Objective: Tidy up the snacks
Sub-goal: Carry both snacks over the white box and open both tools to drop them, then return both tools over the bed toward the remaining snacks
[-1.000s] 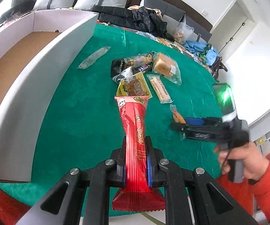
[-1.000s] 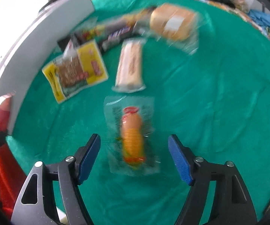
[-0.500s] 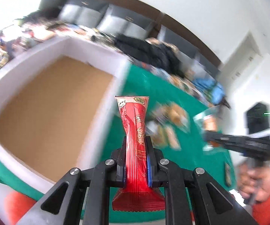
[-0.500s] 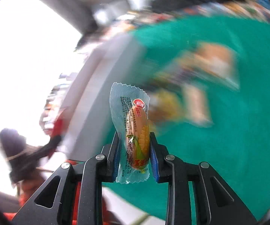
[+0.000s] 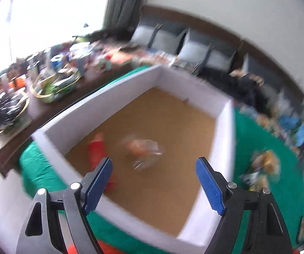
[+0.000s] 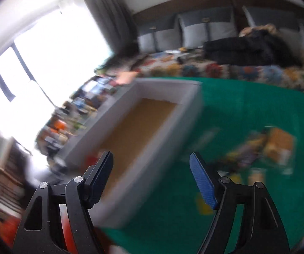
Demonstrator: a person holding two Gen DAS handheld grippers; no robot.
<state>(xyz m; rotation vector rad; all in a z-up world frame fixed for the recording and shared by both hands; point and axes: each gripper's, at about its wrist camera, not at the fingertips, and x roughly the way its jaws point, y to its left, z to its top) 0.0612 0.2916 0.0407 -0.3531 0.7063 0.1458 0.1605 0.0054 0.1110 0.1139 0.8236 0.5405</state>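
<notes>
A white-walled box (image 5: 223,131) with a brown cardboard floor stands on the green tablecloth. Inside it lie a red snack packet (image 5: 96,148) and a clear-wrapped corn sausage (image 5: 143,150), both blurred. My left gripper (image 5: 154,182) is open and empty above the box's near side. My right gripper (image 6: 152,177) is open and empty above the box (image 6: 173,139), at its near right wall. Several loose snacks (image 6: 264,148) lie blurred on the cloth to the right, and they also show in the left wrist view (image 5: 262,167).
A dark table (image 5: 37,97) with plates and cans stands left of the box. A sofa with grey cushions (image 6: 194,29) and a black coat (image 6: 249,48) is behind. The green tablecloth (image 6: 247,105) stretches to the right.
Both grippers have opened and let go: the red packet and the corn sausage now lie in the box. Both cameras have swung towards the box.
</notes>
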